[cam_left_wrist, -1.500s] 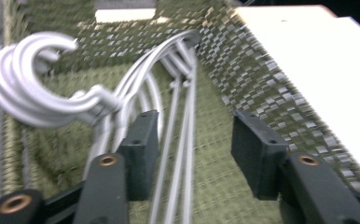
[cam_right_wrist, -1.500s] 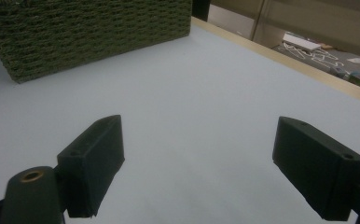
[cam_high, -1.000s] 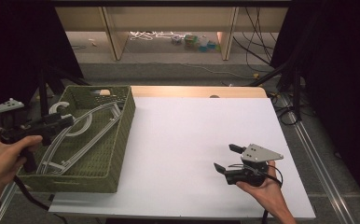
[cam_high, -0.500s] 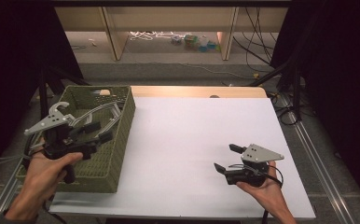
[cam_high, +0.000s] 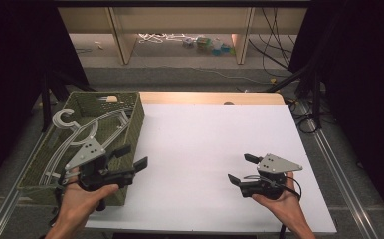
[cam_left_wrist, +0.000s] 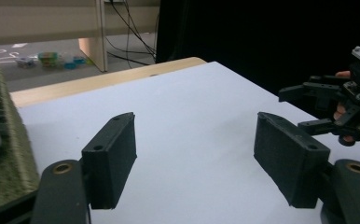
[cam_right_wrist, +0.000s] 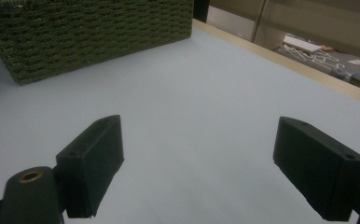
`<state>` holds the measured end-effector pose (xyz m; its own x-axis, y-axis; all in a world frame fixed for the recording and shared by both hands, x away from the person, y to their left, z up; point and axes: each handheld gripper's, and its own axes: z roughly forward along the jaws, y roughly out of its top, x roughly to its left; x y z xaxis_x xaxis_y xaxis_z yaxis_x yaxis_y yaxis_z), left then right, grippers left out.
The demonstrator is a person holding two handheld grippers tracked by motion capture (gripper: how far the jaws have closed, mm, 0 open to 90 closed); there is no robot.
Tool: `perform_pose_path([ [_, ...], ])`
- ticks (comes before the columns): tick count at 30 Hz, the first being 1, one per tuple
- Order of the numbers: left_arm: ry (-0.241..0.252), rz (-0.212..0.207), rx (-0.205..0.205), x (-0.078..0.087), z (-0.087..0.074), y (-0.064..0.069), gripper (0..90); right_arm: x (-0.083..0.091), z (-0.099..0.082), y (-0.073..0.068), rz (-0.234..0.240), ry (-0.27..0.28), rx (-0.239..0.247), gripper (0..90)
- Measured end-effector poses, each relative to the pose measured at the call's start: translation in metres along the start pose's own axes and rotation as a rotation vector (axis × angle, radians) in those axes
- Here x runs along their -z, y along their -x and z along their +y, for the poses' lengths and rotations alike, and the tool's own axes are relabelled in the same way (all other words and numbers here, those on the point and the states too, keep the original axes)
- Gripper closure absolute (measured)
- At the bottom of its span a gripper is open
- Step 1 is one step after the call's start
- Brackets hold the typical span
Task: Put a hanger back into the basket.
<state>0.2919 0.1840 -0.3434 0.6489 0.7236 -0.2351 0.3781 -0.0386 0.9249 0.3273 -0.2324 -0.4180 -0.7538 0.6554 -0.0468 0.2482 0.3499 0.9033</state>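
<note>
A white tabletop (cam_high: pixel 210 149) with a pale wooden far edge sits in a dim room, cables and shelving on the floor beyond. The left gripper (cam_high: pixel 130 160), its jaws wide with nothing between them after just opening, hovers at the near corner of a green woven basket (cam_high: pixel 135 124) holding grey hangers (cam_high: pixel 75 134). The right gripper (cam_high: pixel 240 170), wide and empty, rests well apart over the bare white surface.

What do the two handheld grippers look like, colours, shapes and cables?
The left gripper and the right gripper look alike: black bodies, two blocky black jaws with flat rectangular pads, brass-coloured pivot rings, and a grey three-cornered plate with small holes on top. A dark cable trails from the right one. Both forearms are bare.
</note>
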Motion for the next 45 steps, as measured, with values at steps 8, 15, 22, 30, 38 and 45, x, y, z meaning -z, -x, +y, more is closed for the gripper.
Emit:
perform_pose_path([
  [8,0.011,0.055,-0.091,-0.014,-0.017,0.007,29.9,0.001,0.001,-0.003,-0.001,0.018,-0.003,16.8],
  [15,0.042,0.027,-0.092,-0.032,-0.040,0.011,29.8,0.002,0.000,-0.008,-0.011,0.055,-0.009,16.8],
  [22,0.033,0.071,-0.161,-0.045,-0.060,0.005,29.3,0.005,0.000,-0.013,-0.026,0.096,-0.017,16.8],
  [30,0.032,0.076,-0.192,-0.044,-0.069,0.003,28.1,0.010,-0.006,-0.019,-0.036,0.104,-0.035,16.6],
  [38,0.036,0.079,-0.173,-0.044,-0.073,-0.002,26.9,0.016,-0.015,-0.026,-0.040,0.092,-0.061,16.5],
  [45,0.041,0.075,-0.178,-0.045,-0.073,-0.004,26.3,0.015,-0.018,-0.027,-0.041,0.111,-0.052,16.5],
])
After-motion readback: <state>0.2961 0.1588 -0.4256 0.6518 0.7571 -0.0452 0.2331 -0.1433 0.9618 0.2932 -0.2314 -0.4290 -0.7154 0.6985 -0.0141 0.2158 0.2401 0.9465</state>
